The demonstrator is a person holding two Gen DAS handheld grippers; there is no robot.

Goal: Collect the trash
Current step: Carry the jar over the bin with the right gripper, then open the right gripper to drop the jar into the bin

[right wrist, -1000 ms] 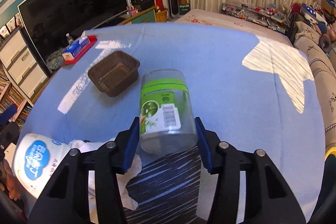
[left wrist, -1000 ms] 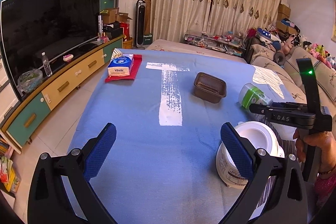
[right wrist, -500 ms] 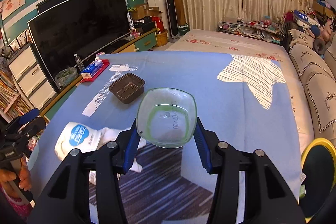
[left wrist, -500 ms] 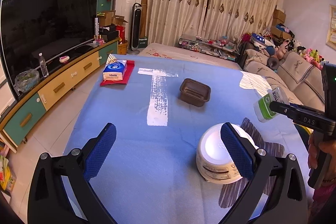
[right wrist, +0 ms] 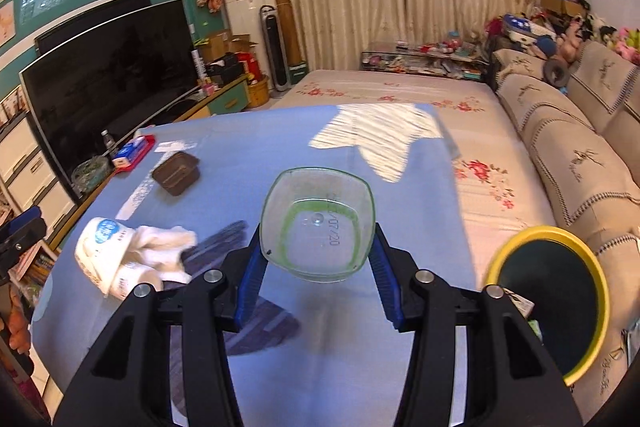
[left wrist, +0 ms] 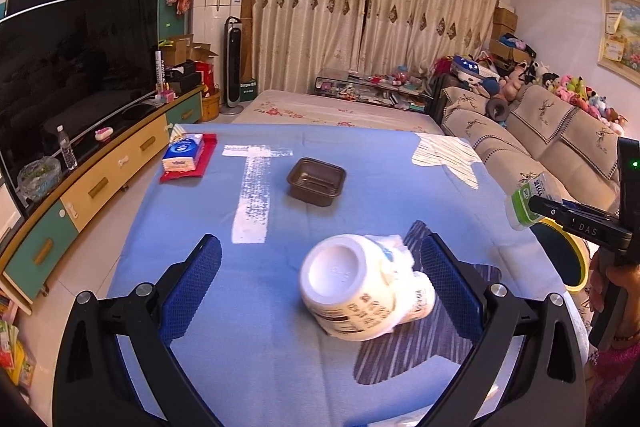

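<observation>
My right gripper [right wrist: 316,259] is shut on a clear plastic jar with a green band [right wrist: 318,229], held in the air with its base toward the camera; the jar also shows in the left wrist view [left wrist: 526,201]. A yellow-rimmed dark bin [right wrist: 556,307] stands on the floor to the right, below the jar's level. My left gripper [left wrist: 320,279] is open above the blue table, its fingers on either side of a white tub [left wrist: 360,295] lying on its side with a crumpled white tissue [right wrist: 164,255] against it.
A brown plastic tray [left wrist: 316,181] sits mid-table. A tissue pack on a red tray [left wrist: 186,157] lies at the far left corner. A TV cabinet [left wrist: 80,187] runs along the left, a sofa [right wrist: 580,147] along the right. The bin also shows in the left wrist view [left wrist: 560,259].
My right gripper lifted the jar off the table, tipped it base-forward and carried it right toward the bin. My left gripper pulled back and up; the white tub now lies between its fingers.
</observation>
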